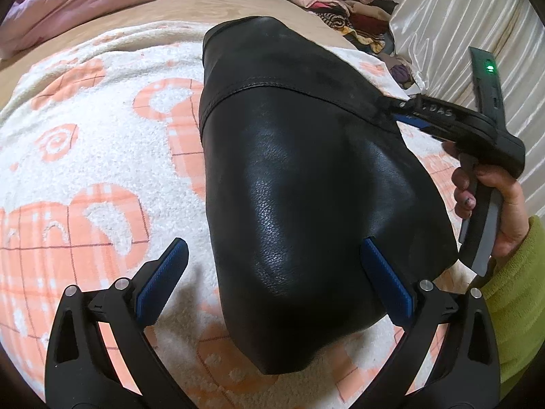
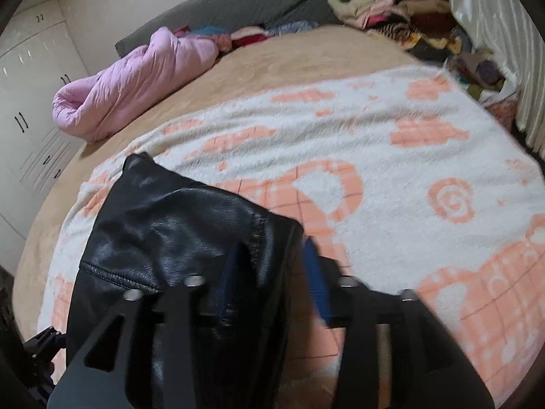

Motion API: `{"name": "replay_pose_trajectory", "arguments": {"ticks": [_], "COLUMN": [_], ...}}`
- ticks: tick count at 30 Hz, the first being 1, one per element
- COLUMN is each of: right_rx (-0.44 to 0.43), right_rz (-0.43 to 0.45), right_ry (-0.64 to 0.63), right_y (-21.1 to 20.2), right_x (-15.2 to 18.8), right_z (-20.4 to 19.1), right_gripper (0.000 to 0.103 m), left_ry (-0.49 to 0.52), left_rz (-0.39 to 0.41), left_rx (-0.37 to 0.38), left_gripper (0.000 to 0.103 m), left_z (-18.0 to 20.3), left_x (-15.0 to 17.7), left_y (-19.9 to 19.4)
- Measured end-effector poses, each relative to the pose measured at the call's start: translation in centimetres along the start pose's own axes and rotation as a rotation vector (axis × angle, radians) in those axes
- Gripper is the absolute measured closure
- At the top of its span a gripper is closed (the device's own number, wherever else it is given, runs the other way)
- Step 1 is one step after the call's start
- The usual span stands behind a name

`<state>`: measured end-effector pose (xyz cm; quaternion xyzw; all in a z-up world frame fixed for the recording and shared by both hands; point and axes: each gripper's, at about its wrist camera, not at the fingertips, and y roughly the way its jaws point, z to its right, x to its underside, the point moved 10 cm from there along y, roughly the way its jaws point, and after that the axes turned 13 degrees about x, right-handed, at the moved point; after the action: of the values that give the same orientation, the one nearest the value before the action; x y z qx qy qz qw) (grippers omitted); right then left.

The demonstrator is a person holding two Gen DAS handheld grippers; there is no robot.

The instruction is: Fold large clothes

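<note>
Black leather makes up the jacket [image 1: 306, 177], which lies folded into a long bundle on a white blanket [image 1: 102, 156] with orange checked shapes, spread over a tan bed cover [image 2: 306, 54]. In the left wrist view the bundle runs from the bottom middle up toward the far side, with a stitched seam crossing its upper part and a glossy, pebbled surface nearer the camera. The left gripper [image 1: 276, 274] hangs over the near end of the jacket with its jaws spread wide; one blue pad sits over the blanket to the left of the bundle and the other over the jacket's right side, and neither presses on anything. The right gripper [image 1: 407, 110], held by a hand [image 1: 500, 211] in a yellow-green sleeve [image 1: 517, 289], reaches in from the right and meets the jacket's edge at the seam. In the right wrist view, which is blurred, a fold of leather sits between that gripper's blue pads with a gap on the right side, so its jaws are parted and do not clamp the leather. At the far left of the bed lies a rolled pink quilt [image 2: 136, 85], and a pile of clothes [image 2: 391, 6] in mixed colours is heaped in the far right corner beside a pale curtain [image 1: 460, 27].
</note>
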<state>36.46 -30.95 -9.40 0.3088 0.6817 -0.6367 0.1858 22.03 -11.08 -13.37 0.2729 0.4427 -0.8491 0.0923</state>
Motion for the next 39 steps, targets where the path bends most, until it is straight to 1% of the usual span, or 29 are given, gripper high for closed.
{"name": "replay_pose_trajectory", "arguments": {"ticks": [1, 3, 4, 8, 12, 14, 17, 22, 25, 27, 30, 39], "right_rx": [-0.002, -0.02, -0.032, -0.051, -0.049, -0.055, -0.053, -0.115, -0.114, -0.109, -0.112, -0.123], "right_rz": [0.01, 0.023, 0.029, 0.028, 0.034, 0.036, 0.033, 0.028, 0.041, 0.052, 0.065, 0.105], "right_ry": [-0.002, 0.009, 0.013, -0.002, -0.023, -0.032, -0.037, 0.025, 0.028, 0.023, 0.014, -0.004], "right_y": [-0.5, -1.5, -2.0, -4.0, -6.0, -6.8, -7.9, -9.5, -10.6, -11.3, -12.5, -15.9], "right_x": [-0.1, -0.2, -0.1, 0.7, 2.2, 2.8, 3.8, 4.5, 4.7, 4.7, 5.1, 7.0], "right_z": [0.1, 0.2, 0.1, -0.1, -0.2, -0.5, -0.6, -0.6, -0.6, -0.7, -1.0, -2.3], "right_gripper": [0.057, 0.04, 0.038, 0.024, 0.012, 0.009, 0.006, 0.004, 0.004, 0.004, 0.004, 0.004], "left_ry": [0.0, 0.0, 0.002, 0.008, 0.015, 0.022, 0.021, 0.033, 0.033, 0.044, 0.062, 0.087], "left_rz": [0.001, 0.002, 0.001, 0.002, 0.004, 0.006, 0.017, 0.027, 0.042, 0.055, 0.067, 0.113], "left_rx": [0.0, 0.0, 0.0, -0.005, -0.011, -0.015, -0.018, -0.035, -0.038, -0.06, -0.069, -0.078], "left_gripper": [0.008, 0.009, 0.009, 0.009, 0.009, 0.009, 0.009, 0.009, 0.009, 0.009, 0.009, 0.009], "left_z": [0.0, 0.1, 0.1, 0.4, 0.7, 1.0, 1.3, 1.9, 2.2, 2.4, 2.9, 4.0], "left_x": [0.0, 0.0, 0.0, -0.1, -0.2, -0.3, -0.5, -0.8, -1.1, -1.5, -1.7, -1.6], "left_y": [0.0, -0.1, -0.1, -0.3, -0.8, -1.0, -1.6, -2.5, -3.3, -3.9, -4.6, -6.6]}}
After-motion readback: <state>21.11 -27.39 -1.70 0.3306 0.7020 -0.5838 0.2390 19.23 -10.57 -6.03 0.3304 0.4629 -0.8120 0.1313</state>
